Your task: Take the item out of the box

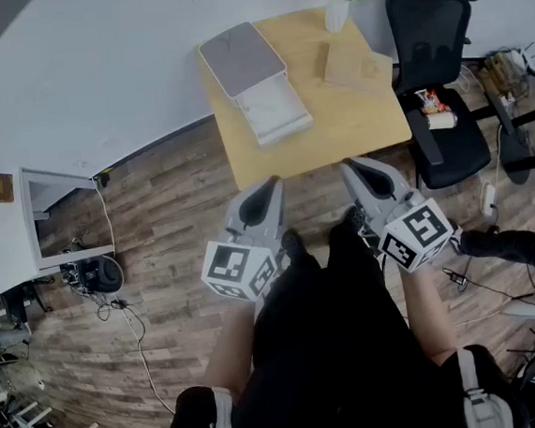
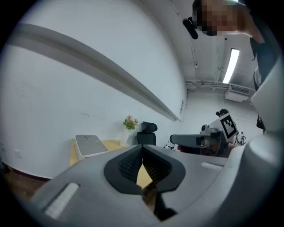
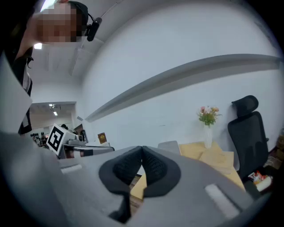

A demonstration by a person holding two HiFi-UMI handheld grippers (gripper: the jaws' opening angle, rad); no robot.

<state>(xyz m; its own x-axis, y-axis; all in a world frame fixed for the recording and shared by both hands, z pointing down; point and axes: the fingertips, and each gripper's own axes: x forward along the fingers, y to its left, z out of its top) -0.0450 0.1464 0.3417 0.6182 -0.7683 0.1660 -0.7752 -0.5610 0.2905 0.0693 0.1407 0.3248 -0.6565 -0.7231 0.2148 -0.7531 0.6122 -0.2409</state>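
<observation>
A grey-lidded white box (image 1: 250,78) lies on the left part of a small wooden table (image 1: 353,120); what it holds is not visible. Both grippers are held low in front of the person's body, short of the table's near edge and well away from the box. My left gripper (image 1: 269,185) is shut with its pads meeting and nothing between them (image 2: 142,148). My right gripper (image 1: 349,165) is likewise shut and empty (image 3: 142,150). The box shows far off in the left gripper view (image 2: 91,145) and the right gripper view (image 3: 168,146).
A vase of flowers (image 1: 340,4) and a flat brown board (image 1: 357,63) sit on the table's right side. A black office chair (image 1: 437,70) stands right of the table. A white cabinet (image 1: 33,226) and cables lie on the wooden floor at the left.
</observation>
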